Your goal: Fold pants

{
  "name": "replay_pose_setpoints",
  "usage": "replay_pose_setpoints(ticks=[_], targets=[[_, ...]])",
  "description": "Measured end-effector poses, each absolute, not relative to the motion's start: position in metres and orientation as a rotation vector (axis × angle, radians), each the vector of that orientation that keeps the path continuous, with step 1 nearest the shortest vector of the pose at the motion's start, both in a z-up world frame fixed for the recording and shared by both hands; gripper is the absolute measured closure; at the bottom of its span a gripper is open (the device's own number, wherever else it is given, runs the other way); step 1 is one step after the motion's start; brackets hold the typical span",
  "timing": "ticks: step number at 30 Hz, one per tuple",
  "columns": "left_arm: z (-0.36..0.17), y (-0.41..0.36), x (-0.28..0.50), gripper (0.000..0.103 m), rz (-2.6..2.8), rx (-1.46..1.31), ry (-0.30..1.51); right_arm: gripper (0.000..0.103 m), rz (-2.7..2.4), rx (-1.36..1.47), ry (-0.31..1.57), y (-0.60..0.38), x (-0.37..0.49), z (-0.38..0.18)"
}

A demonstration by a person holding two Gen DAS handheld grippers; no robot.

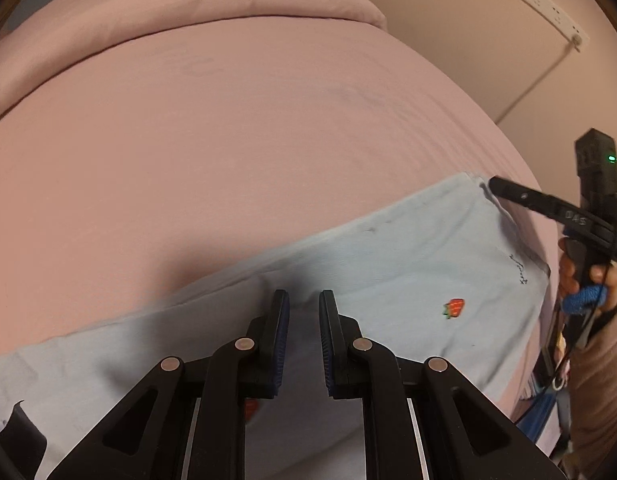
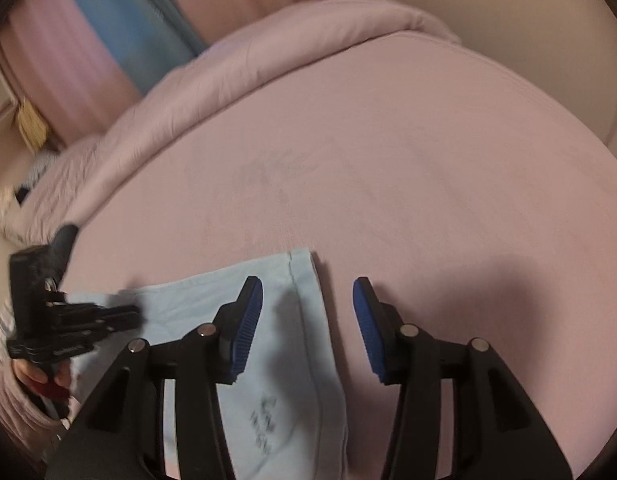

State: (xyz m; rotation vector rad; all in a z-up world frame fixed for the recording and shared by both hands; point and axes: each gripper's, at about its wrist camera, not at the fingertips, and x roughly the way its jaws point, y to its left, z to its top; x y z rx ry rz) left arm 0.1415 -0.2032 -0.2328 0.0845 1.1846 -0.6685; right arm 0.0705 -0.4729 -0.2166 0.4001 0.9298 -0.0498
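Note:
Light blue pants [image 1: 408, 264] with a small strawberry motif [image 1: 453, 308] lie flat on a pink bed sheet [image 1: 268, 140]. My left gripper [image 1: 304, 296] is shut at the pants' far edge, where the cloth puckers between its pads. In the right wrist view it [image 2: 134, 316] rests on the same pants [image 2: 196, 300] at their left side. My right gripper [image 2: 308, 284] stands open over the pants' hemmed corner, with one finger above the cloth and the other above bare sheet. Its tips [image 1: 494, 183] show at that corner in the left wrist view.
A rolled pink duvet [image 2: 288, 40] lies along the far side of the bed. A wall with a white power strip [image 1: 536, 0] is to the right, and pink and blue curtains [image 2: 120, 20] hang behind. A person's hand [image 1: 588, 276] grips the right handle.

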Motion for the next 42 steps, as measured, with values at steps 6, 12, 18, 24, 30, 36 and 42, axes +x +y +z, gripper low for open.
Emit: replay_pose_setpoints(ticks=[6,12,18,24,30,36,42], targets=[[-0.232,-0.201,0.133,0.086,-0.661,0.229,1.113,0.090,-0.030,0.261,1.001,-0.462,0.085,-0.222],[-0.237,-0.193,0.143,0.086,-0.592,0.237,1.097,0.091,-0.043,0.198,0.935,-0.461,0.103,-0.202],[-0.223,-0.186,0.144,0.076,-0.597,0.196,1.103,0.073,-0.135,0.192,1.058,-0.465,0.126,-0.231],[-0.190,-0.164,0.104,0.027,-0.655,0.155,1.039,0.061,-0.085,0.114,0.935,-0.432,0.081,-0.183],[-0.214,-0.151,0.053,0.027,-0.641,0.215,1.060,0.065,0.035,0.047,1.007,-0.381,0.029,-0.207],[-0.232,-0.117,0.026,0.027,-0.585,0.205,1.092,0.065,-0.047,-0.012,1.079,-0.378,-0.006,-0.228],[-0.204,-0.052,0.016,0.027,-0.497,0.014,1.017,0.061,0.006,-0.016,0.966,-0.340,0.000,-0.189]])
